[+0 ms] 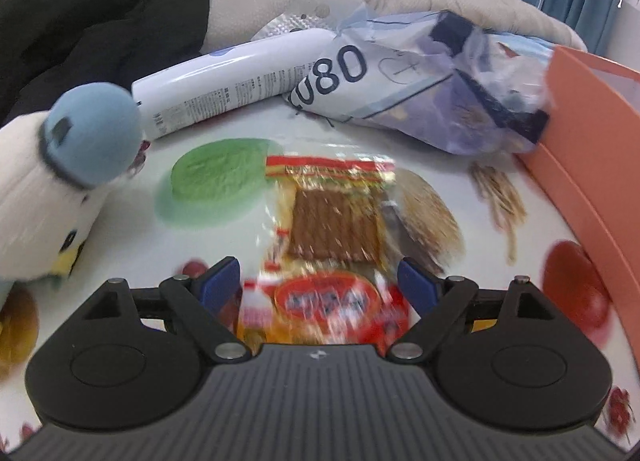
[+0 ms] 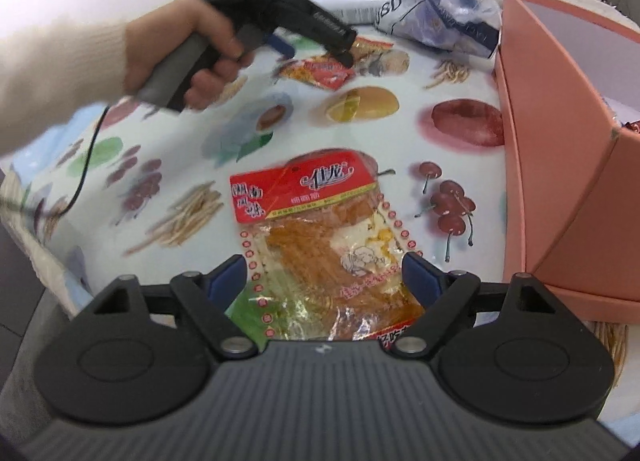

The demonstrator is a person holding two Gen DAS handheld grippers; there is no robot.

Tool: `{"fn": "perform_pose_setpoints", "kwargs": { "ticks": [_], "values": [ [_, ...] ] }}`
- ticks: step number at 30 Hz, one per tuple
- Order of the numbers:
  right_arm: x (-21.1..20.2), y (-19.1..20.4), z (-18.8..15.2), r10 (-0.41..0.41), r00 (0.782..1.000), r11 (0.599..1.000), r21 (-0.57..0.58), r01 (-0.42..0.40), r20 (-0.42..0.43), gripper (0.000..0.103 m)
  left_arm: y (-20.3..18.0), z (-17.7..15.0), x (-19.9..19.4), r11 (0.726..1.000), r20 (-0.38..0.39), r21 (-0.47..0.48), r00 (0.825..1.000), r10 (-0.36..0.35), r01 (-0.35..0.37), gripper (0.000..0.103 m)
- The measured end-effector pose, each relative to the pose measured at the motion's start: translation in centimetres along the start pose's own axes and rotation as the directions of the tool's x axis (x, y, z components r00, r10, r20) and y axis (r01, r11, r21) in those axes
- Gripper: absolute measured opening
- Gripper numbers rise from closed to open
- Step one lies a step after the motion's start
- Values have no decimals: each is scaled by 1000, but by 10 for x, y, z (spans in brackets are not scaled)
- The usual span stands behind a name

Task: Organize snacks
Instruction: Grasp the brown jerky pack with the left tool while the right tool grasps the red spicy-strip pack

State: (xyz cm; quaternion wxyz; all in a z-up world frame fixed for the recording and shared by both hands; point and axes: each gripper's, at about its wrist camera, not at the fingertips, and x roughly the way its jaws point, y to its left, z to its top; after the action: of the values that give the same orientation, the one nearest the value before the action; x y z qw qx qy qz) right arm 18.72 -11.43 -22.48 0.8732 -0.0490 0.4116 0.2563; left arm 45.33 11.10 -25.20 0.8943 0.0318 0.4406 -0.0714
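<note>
In the left wrist view a red and yellow snack packet (image 1: 332,221) with brown strips lies blurred on the fruit-print cloth (image 1: 224,189). My left gripper (image 1: 320,285) is open, its blue pads either side of the packet's near end. In the right wrist view a second packet (image 2: 320,229), clear with a red header, lies flat under my right gripper (image 2: 324,281). That gripper is open too, its pads beside the packet's edges. Farther back there, a hand (image 2: 208,49) holds the left gripper (image 2: 316,55) over the first packet (image 2: 320,71).
A pink open box (image 2: 560,133) stands at the right, its wall (image 1: 592,141) close to both grippers. Behind lie a crumpled plastic bag (image 1: 420,77), a white tube (image 1: 224,85) and dark clothing. A plush toy (image 1: 60,181) sits at the left.
</note>
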Motion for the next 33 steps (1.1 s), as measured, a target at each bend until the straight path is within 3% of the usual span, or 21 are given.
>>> {"fn": "perform_pose_setpoints", "kwargs": {
  "ticks": [10,16,25,33],
  "values": [
    [3,1,-1,-9,1000,999,-47,8,-14,77,-9,28,33,1000,-7,8,1000,-1,1,87],
    [4,4,-1,-2,1000,997,-77,1,-13,67,-14,26,28,1000,-46,15,999,-16,16,78],
    [0,7,-3,2,1000,995,-99,-3,-7,56,-24,-18,-9,999,-75,29,997,-23,26,76],
    [-4,11,-10,5,1000,995,-102,-3,11,49,-22,-76,-59,1000,-92,-26,996,-13,11,76]
  ]
}}
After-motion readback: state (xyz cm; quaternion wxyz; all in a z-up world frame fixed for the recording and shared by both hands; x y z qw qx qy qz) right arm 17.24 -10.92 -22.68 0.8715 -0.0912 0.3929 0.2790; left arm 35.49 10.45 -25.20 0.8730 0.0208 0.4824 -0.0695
